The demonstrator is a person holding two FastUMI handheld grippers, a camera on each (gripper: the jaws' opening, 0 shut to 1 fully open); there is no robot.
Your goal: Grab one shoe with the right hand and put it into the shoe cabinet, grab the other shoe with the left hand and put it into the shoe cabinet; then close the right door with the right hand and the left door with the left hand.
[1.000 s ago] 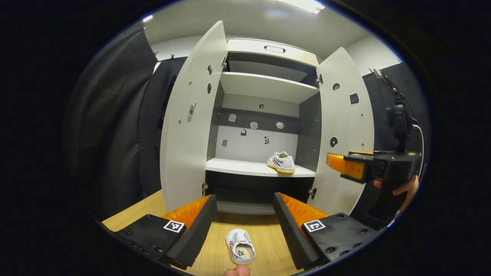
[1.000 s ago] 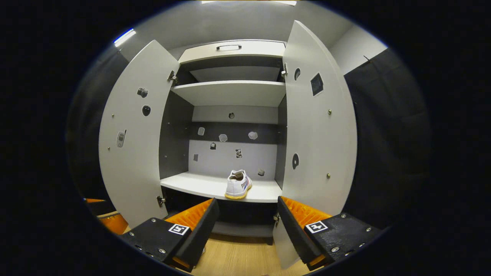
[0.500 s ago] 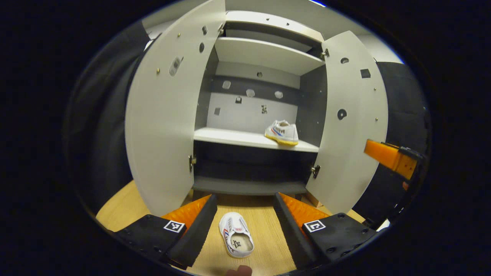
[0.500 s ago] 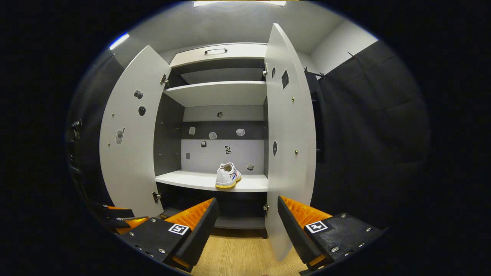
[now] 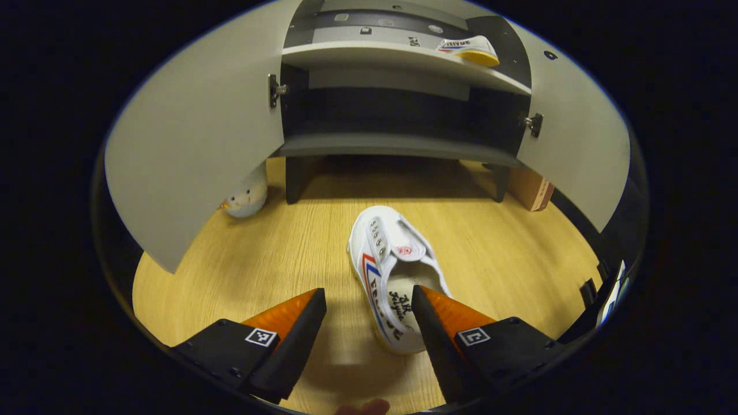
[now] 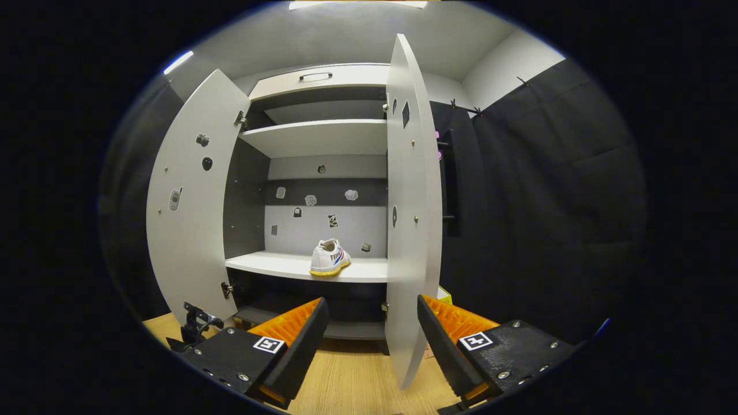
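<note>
On wooden floor (image 5: pixel 507 253): shoe (image 5: pixel 392 271) | cabinet (image 6: pixel 323 138) doors open

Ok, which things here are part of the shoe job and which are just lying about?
Part of the job:
shoe on the floor
shoe on the shelf
shoe cabinet
left door
right door
left tongs
right tongs

Just lying about:
plush toy
cardboard box
</note>
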